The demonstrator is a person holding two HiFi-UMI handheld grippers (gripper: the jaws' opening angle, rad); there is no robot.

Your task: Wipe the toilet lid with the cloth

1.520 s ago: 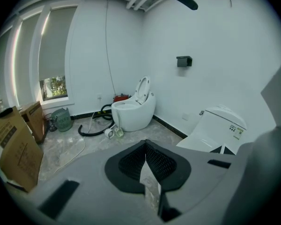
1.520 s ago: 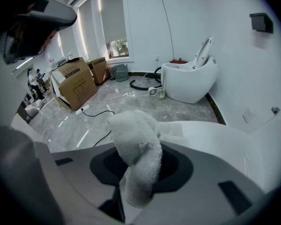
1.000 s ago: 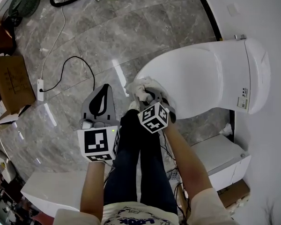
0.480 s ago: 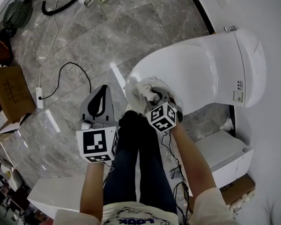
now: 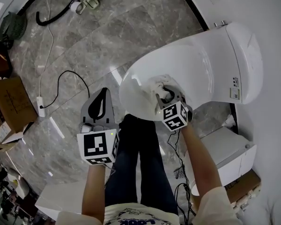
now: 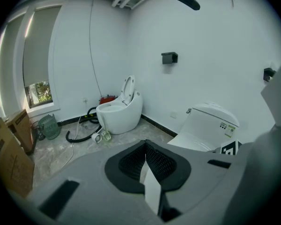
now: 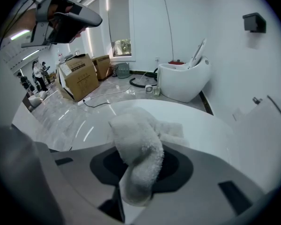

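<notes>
A white toilet with its lid shut fills the right of the head view. My right gripper is over the front part of the lid, shut on a crumpled white cloth that rests on the lid. In the right gripper view the cloth bulges out between the jaws, with the glossy lid just beyond it. My left gripper hangs over the floor, left of the toilet, shut with nothing in it. The left gripper view shows its pads together and the toilet off to the right.
The person's legs stand just before the bowl. A power strip with a black cable lies on the marble floor at left, beside cardboard boxes. A black hose and a second toilet are farther off. A white box stands at right.
My right gripper has carried the cloth from the lid's front edge farther onto the lid, to the right. The left gripper has stayed where it was.
</notes>
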